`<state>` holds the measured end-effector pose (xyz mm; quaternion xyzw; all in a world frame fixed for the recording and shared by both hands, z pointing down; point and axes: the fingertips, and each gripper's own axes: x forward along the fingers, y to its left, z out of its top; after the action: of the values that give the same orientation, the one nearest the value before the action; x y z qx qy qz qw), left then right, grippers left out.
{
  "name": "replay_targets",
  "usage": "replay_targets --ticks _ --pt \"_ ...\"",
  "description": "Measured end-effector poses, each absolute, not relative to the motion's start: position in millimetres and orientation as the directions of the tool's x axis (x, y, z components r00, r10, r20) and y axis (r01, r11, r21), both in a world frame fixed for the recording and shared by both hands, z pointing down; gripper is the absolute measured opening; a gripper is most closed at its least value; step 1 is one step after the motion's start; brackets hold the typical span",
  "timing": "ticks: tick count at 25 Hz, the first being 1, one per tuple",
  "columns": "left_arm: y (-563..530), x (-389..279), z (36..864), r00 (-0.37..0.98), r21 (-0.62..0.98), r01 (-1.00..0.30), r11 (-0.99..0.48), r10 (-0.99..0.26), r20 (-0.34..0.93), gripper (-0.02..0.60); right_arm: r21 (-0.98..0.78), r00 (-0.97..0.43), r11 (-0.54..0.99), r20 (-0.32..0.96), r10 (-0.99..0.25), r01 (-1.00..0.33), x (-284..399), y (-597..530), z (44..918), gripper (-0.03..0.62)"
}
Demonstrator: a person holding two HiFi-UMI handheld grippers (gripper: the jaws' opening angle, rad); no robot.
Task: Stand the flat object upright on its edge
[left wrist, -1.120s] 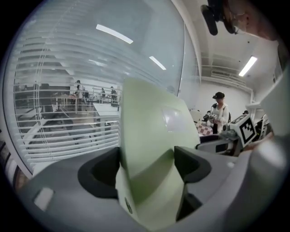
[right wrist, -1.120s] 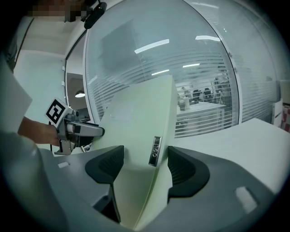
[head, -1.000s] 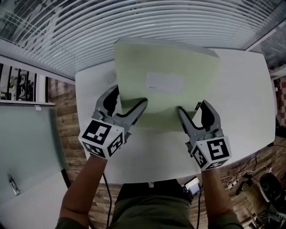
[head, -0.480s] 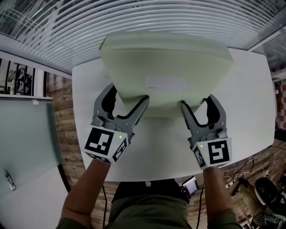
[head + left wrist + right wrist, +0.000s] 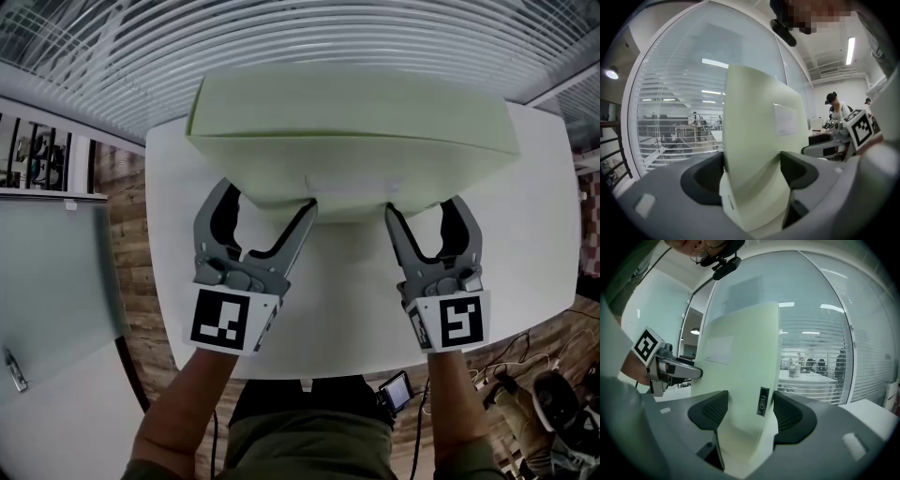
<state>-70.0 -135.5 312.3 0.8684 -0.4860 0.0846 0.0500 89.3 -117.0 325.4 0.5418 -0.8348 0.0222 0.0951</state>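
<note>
The pale green slab (image 5: 352, 122) is standing steeply tilted over the white table (image 5: 347, 319). The left gripper (image 5: 267, 202) and the right gripper (image 5: 427, 208) are each clamping their 2 jaws on its lower edge. The slab is covering the far part of the table, and window blinds (image 5: 187, 47) are running behind it.

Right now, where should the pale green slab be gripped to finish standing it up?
Take the slab by its near long edge, from the person's side, jaws across its thickness. Left gripper and right gripper clamp there, spaced apart, steadying a wide, thin panel.
</note>
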Motion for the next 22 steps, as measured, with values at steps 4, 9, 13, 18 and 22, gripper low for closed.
replay_targets --ticks 4,9,13,18,22 --pt "-134.0 -69.4 314.1 0.502 0.015 -0.861 -0.508 -0.845 0.184 0.374 0.092 -0.388 0.408 0.179 -0.904 -0.908 89.9 -118.4 324.7 0.293" --pt "-130.8 -70.6 317.4 0.491 0.022 -0.869 -0.495 -0.853 0.174 0.374 0.112 -0.387 0.408 0.176 -0.905 -0.906 89.2 -115.8 325.7 0.293" --pt "-128.2 -72.5 318.4 0.483 0.017 -0.873 -0.487 -0.858 0.173 0.374 0.114 -0.384 0.406 0.173 -0.907 -0.907 87.5 -114.2 326.4 0.293" --pt "-125.1 -73.1 318.5 0.474 0.013 -0.878 -0.479 -0.864 0.169 0.374 0.108 -0.383 0.404 0.175 -0.907 -0.908 86.2 -112.3 326.7 0.293" --pt "-120.8 -73.2 319.9 0.465 0.009 -0.882 -0.471 -0.869 0.168 0.374 0.131 -0.384 0.408 0.175 -0.907 -0.904 87.2 -109.1 327.8 0.293"
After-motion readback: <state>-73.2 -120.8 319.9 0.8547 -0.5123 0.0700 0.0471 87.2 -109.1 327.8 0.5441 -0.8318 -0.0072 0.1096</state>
